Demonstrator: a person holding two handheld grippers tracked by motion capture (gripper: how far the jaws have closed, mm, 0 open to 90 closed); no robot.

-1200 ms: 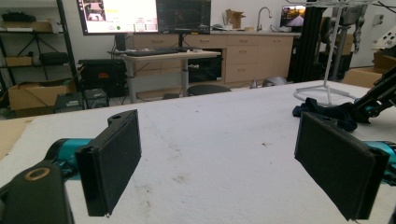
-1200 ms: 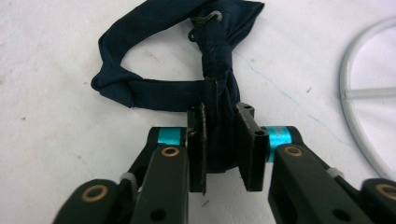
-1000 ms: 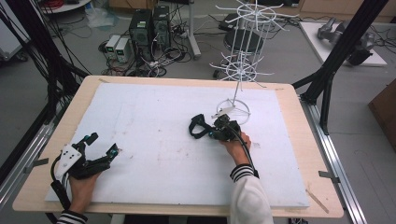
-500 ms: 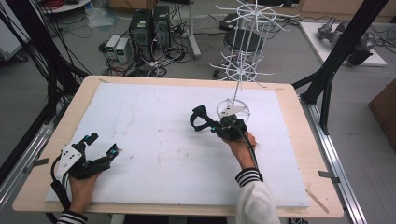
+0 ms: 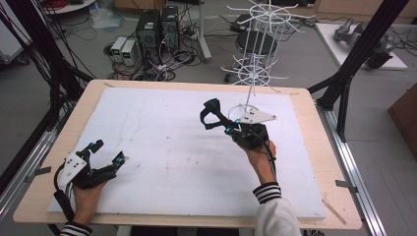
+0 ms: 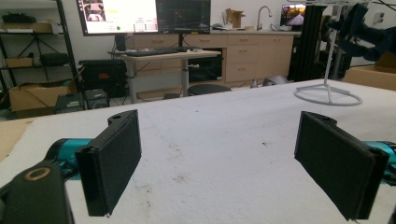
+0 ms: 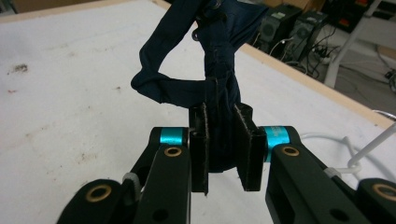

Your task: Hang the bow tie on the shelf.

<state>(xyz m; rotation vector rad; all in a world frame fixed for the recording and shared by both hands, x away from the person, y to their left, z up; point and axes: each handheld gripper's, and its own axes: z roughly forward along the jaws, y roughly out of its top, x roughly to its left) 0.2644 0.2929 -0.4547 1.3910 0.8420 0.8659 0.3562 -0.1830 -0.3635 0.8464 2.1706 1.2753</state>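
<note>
On the white foam-covered table [image 5: 162, 147], the tall white wire hanging rack with radiating hooks [image 5: 256, 54] stands at the far right, its ring base [image 6: 328, 95] resting on the surface; no item hangs on any hook I can make out. Right gripper [image 5: 230, 129] is clamped on the dark navy fabric piece with a loop strap [image 7: 205, 60], jaws pinched narrow on the bunched lower end, cloth lifted clear of the table, just left of the rack's pole. Judging progress: pickup done, hanging not yet done; what's left is raising the loop to a hook and releasing. Left gripper [image 6: 219, 154] sits idle near the front-left corner, jaws spread wide, nothing between them. Versus the earlier high-view frames: the right hand and the cloth have moved slightly farther from the person and closer to the rack; the left gripper hasn't shifted, rack unchanged.
</note>
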